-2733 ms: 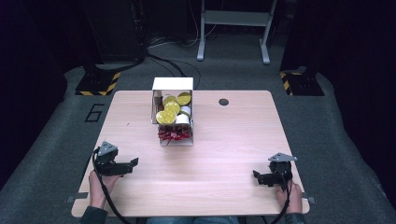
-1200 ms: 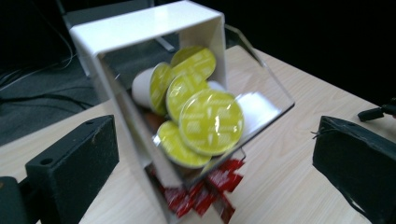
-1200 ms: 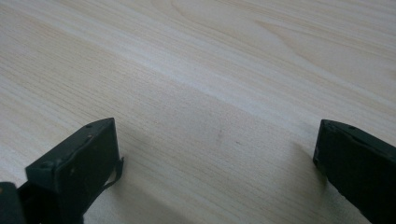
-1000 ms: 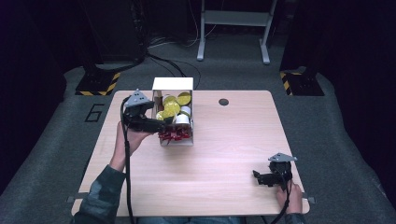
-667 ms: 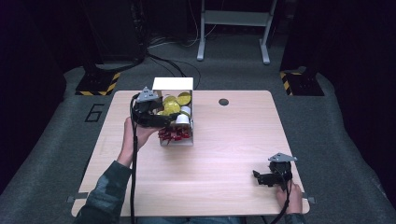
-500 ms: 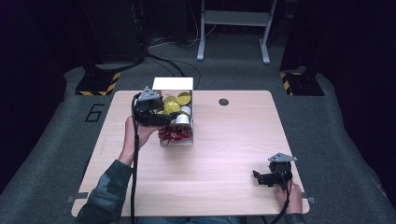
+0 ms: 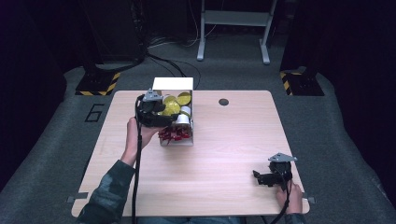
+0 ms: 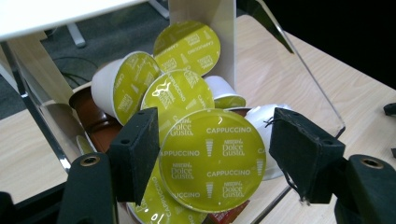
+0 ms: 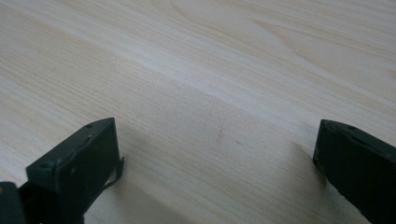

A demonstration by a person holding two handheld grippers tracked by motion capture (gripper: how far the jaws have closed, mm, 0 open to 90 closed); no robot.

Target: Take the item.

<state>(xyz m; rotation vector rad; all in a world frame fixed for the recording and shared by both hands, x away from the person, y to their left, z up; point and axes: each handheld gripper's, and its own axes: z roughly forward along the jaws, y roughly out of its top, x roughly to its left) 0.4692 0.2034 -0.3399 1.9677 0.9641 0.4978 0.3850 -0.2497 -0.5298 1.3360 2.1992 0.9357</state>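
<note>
While the high view blurs it, the left tongs (image 8: 212, 161) have just closed around a cappuccino capsule (image 8: 212, 165).

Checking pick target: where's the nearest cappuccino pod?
In the left gripper view, the cappuccino pod sits between the left tongs, atop the pile in the clear box.

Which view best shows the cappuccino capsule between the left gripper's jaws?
The left gripper view: the capsule faces the camera, lid lettering legible, with a jaw at each side. In the high view it is a small yellow-green spot by the left gripper. The right gripper view looks at bare table.
</note>
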